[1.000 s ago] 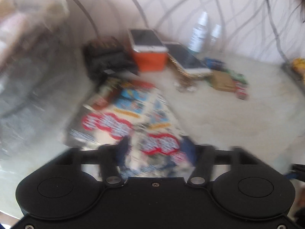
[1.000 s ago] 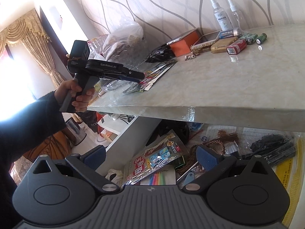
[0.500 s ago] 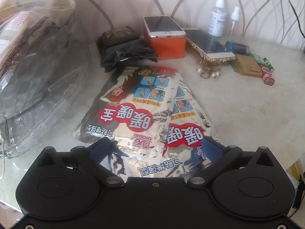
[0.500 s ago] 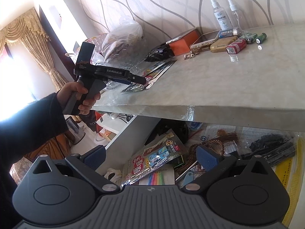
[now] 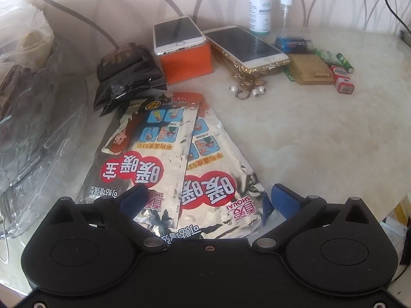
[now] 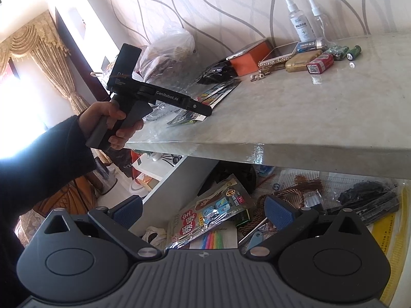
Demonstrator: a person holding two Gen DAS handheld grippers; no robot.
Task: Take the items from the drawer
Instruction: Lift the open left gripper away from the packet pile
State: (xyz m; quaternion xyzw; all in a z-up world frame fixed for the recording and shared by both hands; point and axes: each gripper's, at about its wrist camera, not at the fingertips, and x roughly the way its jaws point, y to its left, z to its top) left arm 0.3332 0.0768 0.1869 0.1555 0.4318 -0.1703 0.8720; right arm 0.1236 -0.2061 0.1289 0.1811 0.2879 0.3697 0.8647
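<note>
Two silver foil packets with red labels, one (image 5: 143, 159) overlapping the other (image 5: 218, 179), lie flat on the marble tabletop (image 5: 321, 141). My left gripper (image 5: 208, 200) hovers over their near ends, open wide, its blue pads clear of the foil. From the right wrist view, a hand (image 6: 108, 118) holds that left gripper (image 6: 205, 109) at the table's near-left edge. My right gripper (image 6: 203, 210) stands open above the open drawer (image 6: 179, 179), nothing between its fingers. Below it, a third foil packet (image 6: 213, 215) lies in the drawer.
At the back of the table are an orange box (image 5: 187, 59) with a phone on it, a second phone, two spray bottles (image 5: 259, 12), batteries and a black pouch (image 5: 125, 71). Clear plastic bags (image 5: 30, 128) crowd the left. The drawer also holds a brown tassel cord (image 6: 303, 187) and dark clutter (image 6: 367, 197).
My left gripper's jaws have spread wide and left the packet lying on the table, and the gripper has drawn back towards the table's near edge. The right gripper has kept still.
</note>
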